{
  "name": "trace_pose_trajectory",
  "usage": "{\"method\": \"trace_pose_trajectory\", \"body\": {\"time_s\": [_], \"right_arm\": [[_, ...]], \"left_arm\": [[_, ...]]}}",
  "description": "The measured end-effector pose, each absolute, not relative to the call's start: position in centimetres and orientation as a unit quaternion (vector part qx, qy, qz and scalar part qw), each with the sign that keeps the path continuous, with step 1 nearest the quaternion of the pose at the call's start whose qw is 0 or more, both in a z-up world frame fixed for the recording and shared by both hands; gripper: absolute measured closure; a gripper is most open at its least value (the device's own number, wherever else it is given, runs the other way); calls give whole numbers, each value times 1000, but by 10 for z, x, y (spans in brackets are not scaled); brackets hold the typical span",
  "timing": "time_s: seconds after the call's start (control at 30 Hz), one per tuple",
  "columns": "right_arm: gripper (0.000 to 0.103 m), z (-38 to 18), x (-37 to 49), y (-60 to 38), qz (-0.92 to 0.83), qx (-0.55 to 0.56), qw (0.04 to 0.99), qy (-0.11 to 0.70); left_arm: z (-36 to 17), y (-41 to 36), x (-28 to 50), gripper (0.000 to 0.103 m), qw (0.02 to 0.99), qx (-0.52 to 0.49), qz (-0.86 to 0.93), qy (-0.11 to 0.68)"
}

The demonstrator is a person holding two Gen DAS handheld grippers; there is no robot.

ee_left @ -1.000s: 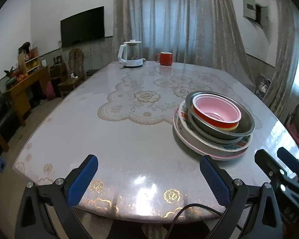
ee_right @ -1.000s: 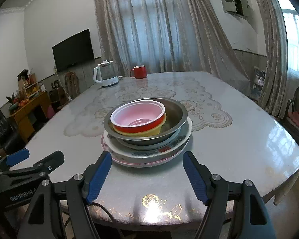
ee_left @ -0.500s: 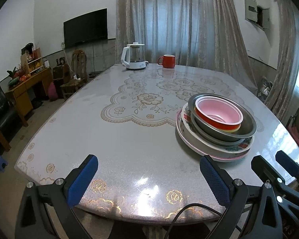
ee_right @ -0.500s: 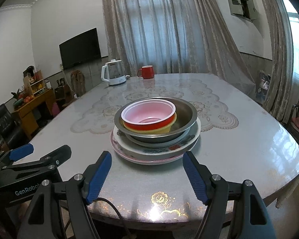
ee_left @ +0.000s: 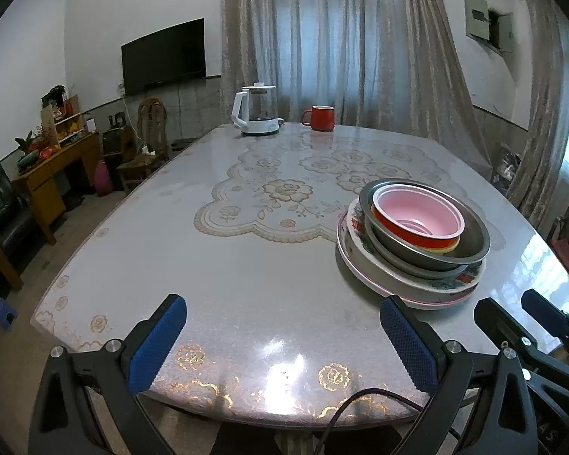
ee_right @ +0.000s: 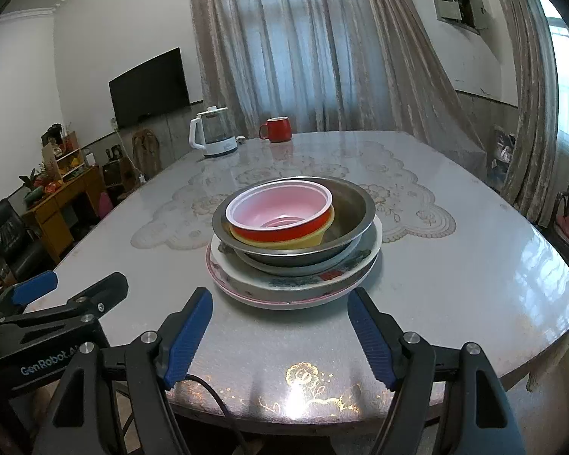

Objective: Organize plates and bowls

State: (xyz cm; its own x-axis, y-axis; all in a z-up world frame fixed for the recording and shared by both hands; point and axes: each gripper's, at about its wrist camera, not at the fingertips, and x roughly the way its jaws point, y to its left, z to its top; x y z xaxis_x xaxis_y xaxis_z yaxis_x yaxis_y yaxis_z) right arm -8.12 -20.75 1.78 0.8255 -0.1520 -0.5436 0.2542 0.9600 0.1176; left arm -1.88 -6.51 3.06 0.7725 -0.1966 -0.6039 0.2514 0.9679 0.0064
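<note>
stacked dishes, both grippers empty

right gripper (ee_right: 278,330) jaws apart, holding nothing, at near table (ee_right: 455,265) edge. left gripper (ee_left: 282,341) same, further left. just beyond: red bowl (ee_right: 280,214) in yellow bowl (ee_right: 315,238), inside steel bowl (ee_right: 345,204), on stacked plates (ee_right: 345,273). kettle (ee_right: 214,132), mug (ee_right: 278,129) far.

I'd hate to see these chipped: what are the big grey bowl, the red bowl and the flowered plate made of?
Grey bowl: likely stainless steel, with a dull metallic sheen. Red bowl: probably thin plastic, with a pink matte inside and a rolled lip. Flowered plate: seemingly glazed ceramic or melamine; its gloss leaves that open.
</note>
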Motion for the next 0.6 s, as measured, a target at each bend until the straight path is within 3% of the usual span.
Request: {"method": "trace_pose_trajectory", "body": {"time_s": [0.6], "right_arm": [[28, 18, -82, -211, -111, 100, 949, 278]], "left_arm": [[28, -64, -18, 0, 940, 47, -113, 318]]}}
